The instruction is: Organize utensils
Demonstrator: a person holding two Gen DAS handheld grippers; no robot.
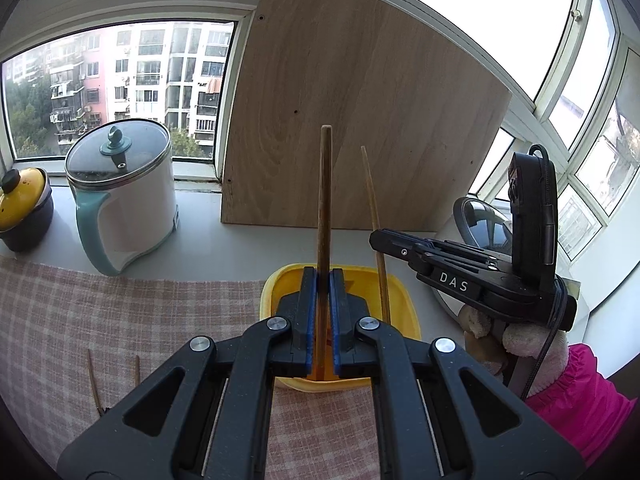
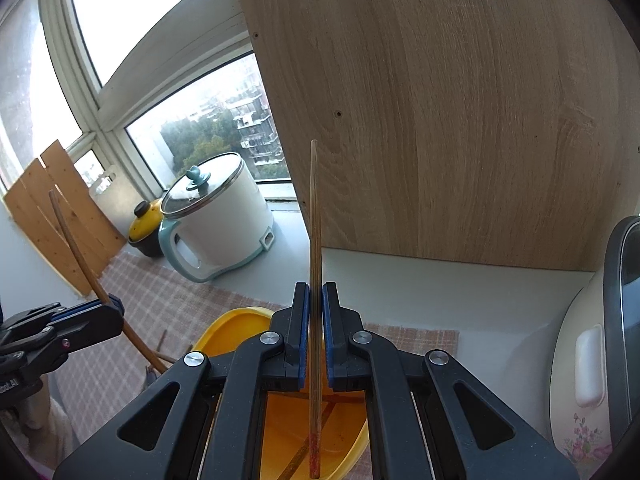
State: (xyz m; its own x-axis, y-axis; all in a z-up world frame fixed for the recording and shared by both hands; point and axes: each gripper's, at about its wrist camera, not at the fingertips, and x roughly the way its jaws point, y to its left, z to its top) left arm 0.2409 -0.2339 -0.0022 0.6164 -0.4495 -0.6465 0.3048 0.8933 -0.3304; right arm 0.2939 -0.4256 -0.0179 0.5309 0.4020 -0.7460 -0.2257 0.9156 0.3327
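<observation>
My left hand-held gripper [image 1: 324, 312] is clamped on a dark chopstick [image 1: 325, 200], upright over the yellow box [image 1: 276, 284]. My right hand-held gripper [image 2: 315, 332] is clamped on a paler chopstick [image 2: 315, 240], its lower end inside the same box, where more sticks lie. Two loose chopsticks [image 1: 94, 380] lie left on the checked cloth [image 1: 120, 312]. Beyond: white kettle [image 1: 124, 200], wooden board [image 1: 360, 112], window [image 1: 120, 80].

Home kitchen windowsill — electric pot [image 1: 128, 196], rice cooker [image 2: 592, 360], checked cloth [image 1: 120, 312].
</observation>
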